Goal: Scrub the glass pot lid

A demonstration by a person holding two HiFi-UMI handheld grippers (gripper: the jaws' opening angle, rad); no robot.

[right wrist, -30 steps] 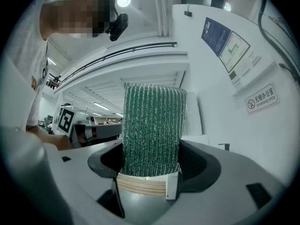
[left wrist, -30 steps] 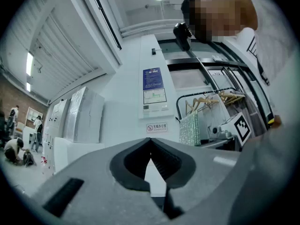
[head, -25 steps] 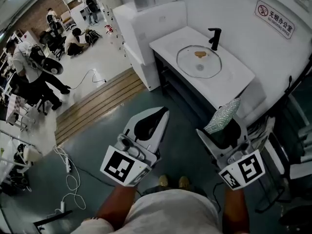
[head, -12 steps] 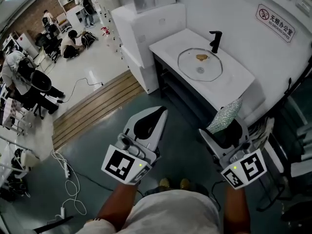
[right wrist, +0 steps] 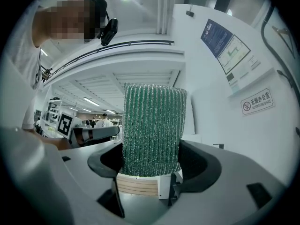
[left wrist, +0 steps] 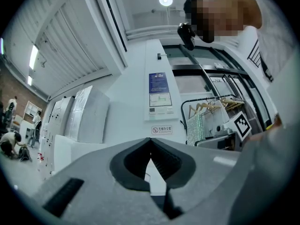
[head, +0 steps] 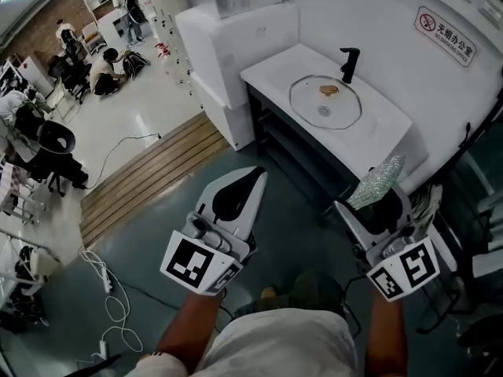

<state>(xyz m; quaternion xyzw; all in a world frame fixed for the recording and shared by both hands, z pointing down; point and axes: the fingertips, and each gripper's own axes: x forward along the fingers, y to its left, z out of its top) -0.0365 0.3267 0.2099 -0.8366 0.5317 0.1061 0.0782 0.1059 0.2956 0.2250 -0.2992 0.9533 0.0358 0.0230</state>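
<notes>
The round glass pot lid (head: pixel 324 100) lies in the sink of the white counter (head: pixel 385 120) at the far top of the head view, with a small brown scrap on it. My left gripper (head: pixel 255 174) is shut and empty, held low in front of the person, well short of the counter. My right gripper (head: pixel 385 187) is shut on a green sparkly scrub sponge (right wrist: pixel 152 128), which sticks up from the jaws (head: pixel 380 181). Both grippers point up toward the wall.
A black faucet (head: pixel 348 63) stands behind the lid. A white cabinet block (head: pixel 228 38) stands left of the counter. A wooden ramp (head: pixel 149 179) and white cables (head: pixel 114 289) lie on the floor to the left. People sit and stand far left. A rack stands at the right.
The right gripper with the sponge has shifted right and slightly up. The left gripper has barely moved. The view has drifted a little, and the people at far left have moved.
</notes>
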